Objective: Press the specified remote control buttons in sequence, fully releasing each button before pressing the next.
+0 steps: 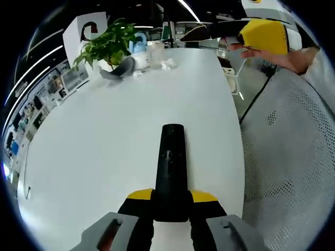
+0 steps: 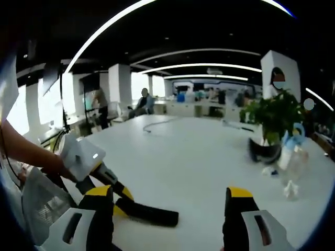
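Remote: a slim black plastic remote control (image 1: 171, 167), long and bar-shaped with a rounded far end and small raised buttons along its face, lies lengthwise out from the left gripper over the table. In the right gripper view it shows as a flat dark slab (image 2: 149, 213) low over the tabletop.
Left gripper (image 1: 171, 212): yellow-tipped black jaws on grey moulded bodies, clamped on the remote's near end, one jaw at each side.
Right gripper (image 2: 170, 217): jaws spread wide, nothing between them, yellow caps over black pads; in the left gripper view it appears up high (image 1: 230, 32), held by a hand (image 1: 282, 57), well apart from the remote.
Table: a broad, smooth, white matte oval tabletop (image 1: 104, 141).
Plant: a leafy green potted plant (image 1: 107, 44) in a dark rounded pot stands at the far end, beside clear plastic bottles (image 1: 152, 52).
Chair: a white perforated mesh chair back (image 1: 293, 157) beside the table edge.
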The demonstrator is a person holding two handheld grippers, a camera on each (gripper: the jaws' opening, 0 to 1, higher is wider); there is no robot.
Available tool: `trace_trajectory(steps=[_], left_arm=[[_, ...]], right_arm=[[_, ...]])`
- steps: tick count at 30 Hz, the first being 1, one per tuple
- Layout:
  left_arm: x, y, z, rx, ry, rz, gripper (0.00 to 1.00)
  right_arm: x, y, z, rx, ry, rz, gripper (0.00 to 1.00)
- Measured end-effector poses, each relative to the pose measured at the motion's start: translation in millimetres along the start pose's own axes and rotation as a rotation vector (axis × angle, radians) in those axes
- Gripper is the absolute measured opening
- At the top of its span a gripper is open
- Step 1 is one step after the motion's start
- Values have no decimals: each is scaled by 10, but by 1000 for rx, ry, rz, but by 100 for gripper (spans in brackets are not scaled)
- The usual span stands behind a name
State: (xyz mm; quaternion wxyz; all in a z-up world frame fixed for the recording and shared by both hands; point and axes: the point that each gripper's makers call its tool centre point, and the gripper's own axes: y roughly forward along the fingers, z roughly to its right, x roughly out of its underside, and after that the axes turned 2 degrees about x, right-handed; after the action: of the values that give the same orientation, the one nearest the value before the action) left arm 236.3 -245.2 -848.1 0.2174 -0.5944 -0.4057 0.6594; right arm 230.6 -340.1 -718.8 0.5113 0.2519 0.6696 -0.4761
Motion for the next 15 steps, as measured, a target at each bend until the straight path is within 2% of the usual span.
trace_trajectory(steps=[10,15], left_arm=[[-21,-48,-325,-40,33,-14,24],[-32,-57,-494,-39,35,-28,24]], right_arm=[[18,10,-3,-4,0,-9,85],[15,9,7,0,3,-8,85]])
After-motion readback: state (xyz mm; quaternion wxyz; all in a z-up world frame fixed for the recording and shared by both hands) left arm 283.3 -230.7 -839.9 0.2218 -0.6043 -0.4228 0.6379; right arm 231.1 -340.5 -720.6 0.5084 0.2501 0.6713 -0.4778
